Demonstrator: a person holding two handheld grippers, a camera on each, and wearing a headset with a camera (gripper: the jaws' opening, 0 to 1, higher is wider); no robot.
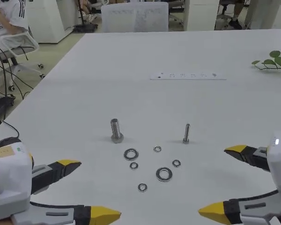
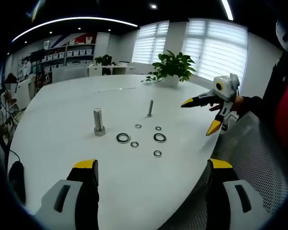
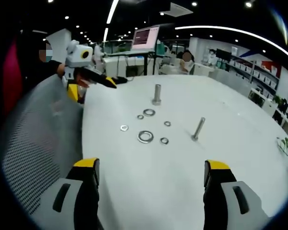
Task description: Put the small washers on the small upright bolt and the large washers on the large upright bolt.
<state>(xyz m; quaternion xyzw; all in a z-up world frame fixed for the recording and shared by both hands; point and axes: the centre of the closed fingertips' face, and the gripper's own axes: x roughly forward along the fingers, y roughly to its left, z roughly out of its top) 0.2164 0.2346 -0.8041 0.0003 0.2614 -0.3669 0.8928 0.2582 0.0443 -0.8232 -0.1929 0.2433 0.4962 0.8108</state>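
Note:
A large upright bolt and a thin small upright bolt stand on the white table. Flat in front of them lie two large washers and several small washers. My left gripper hovers open at the near left table edge, with nothing between its yellow fingertips. My right gripper is open and empty at the near right. Both are short of the washers.
A white power strip lies farther back on the table. A green plant sits at the right edge. A chair stands at the far end, and a seated person with cables is off to the left.

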